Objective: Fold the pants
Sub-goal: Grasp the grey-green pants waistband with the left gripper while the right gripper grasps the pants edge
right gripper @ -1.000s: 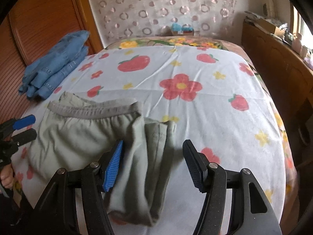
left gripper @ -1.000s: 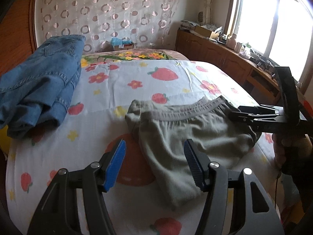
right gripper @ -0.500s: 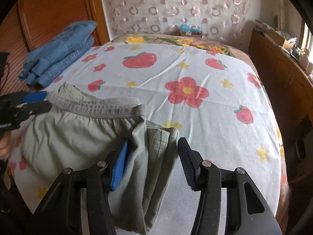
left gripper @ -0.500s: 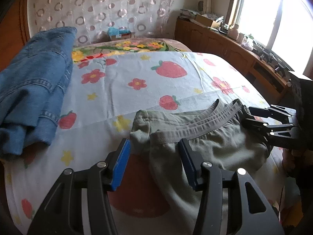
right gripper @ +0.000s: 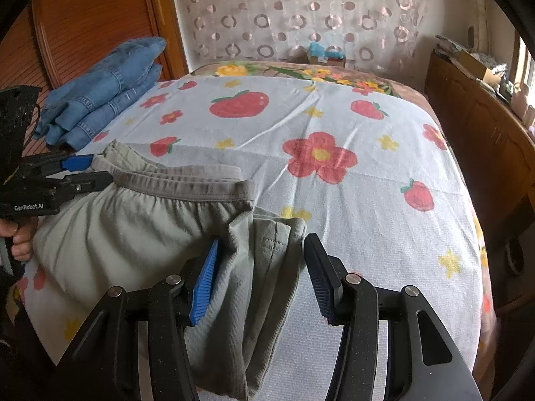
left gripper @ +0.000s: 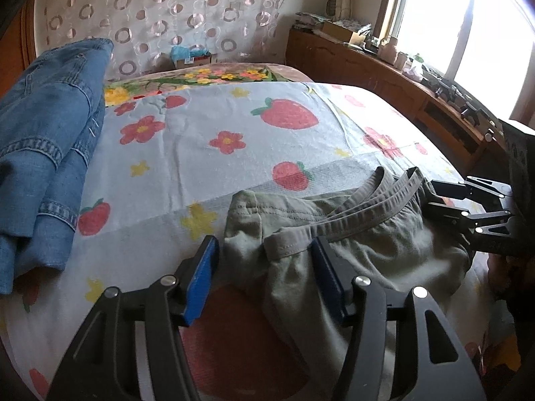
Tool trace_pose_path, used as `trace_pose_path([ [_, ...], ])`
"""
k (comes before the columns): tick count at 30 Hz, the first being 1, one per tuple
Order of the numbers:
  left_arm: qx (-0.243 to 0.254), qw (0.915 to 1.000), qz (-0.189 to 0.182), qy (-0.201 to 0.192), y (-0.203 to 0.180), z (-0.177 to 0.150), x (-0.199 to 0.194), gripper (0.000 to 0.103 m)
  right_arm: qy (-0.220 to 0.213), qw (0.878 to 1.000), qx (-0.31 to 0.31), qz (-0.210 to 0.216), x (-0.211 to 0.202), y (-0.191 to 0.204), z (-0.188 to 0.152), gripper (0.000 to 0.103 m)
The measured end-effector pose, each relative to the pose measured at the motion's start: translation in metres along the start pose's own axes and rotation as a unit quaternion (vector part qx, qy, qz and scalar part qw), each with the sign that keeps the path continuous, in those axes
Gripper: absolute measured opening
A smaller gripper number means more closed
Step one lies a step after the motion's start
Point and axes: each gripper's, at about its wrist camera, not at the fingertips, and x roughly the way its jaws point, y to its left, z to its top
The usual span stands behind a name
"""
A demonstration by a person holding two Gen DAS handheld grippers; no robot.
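Grey-green pants (left gripper: 367, 254) with an elastic waistband lie folded on the strawberry-print bed sheet (left gripper: 234, 167). My left gripper (left gripper: 264, 254) straddles the pants' left waistband corner. Its jaws are opening and the blue pads stand off the cloth. From the right wrist view it shows at the far left (right gripper: 83, 170), at that same corner of the pants (right gripper: 133, 227). My right gripper (right gripper: 262, 247) sits low over the folded leg ends, jaws part open with the cloth between them and the right pad clear of it. In the left wrist view it reaches the pants from the right (left gripper: 431, 194).
Folded blue jeans (left gripper: 43, 140) (right gripper: 100, 93) lie at the bed's left edge by a wooden wardrobe (right gripper: 90, 16). A low wooden cabinet (right gripper: 485, 133) with clutter runs along the right under the window. A small box (left gripper: 190, 56) stands at the bed head.
My left gripper has come forward and down to the waistband corner, which now lies between its jaws. The right gripper's jaws have narrowed around the folded leg ends; it has stayed in place.
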Motion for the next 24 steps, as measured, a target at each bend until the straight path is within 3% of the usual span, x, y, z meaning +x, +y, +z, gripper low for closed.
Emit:
trace_pose_path([
  [14,0.005,1.0,0.004,0.001,0.0021,0.0006,0.001,0.059,-0.001,1.0,-0.001,0.002,-0.0008,-0.0001,-0.0008,0.051],
  [16,0.005,1.0,0.005,0.001,0.0028,0.0012,0.0019,0.059,-0.001,1.0,-0.005,0.015,-0.0028,0.0019,-0.0007,0.034],
  [18,0.006,1.0,0.005,0.001,0.0017,0.0006,0.0018,0.059,0.0,1.0,-0.009,0.028,-0.004,0.0046,-0.0005,0.022],
  [20,0.005,1.0,0.002,0.0,0.0019,0.0007,0.0016,0.055,0.001,0.999,-0.006,0.034,-0.0042,0.005,0.0004,0.02],
  [22,0.004,0.9999,-0.013,-0.001,0.0025,0.0005,0.0011,0.043,0.003,0.999,0.001,0.047,-0.0046,0.0047,0.0009,0.013],
  [24,0.004,0.9999,-0.015,-0.001,0.0015,-0.0004,0.0005,0.042,0.002,0.999,0.002,0.05,-0.0043,0.0047,0.0015,0.012],
])
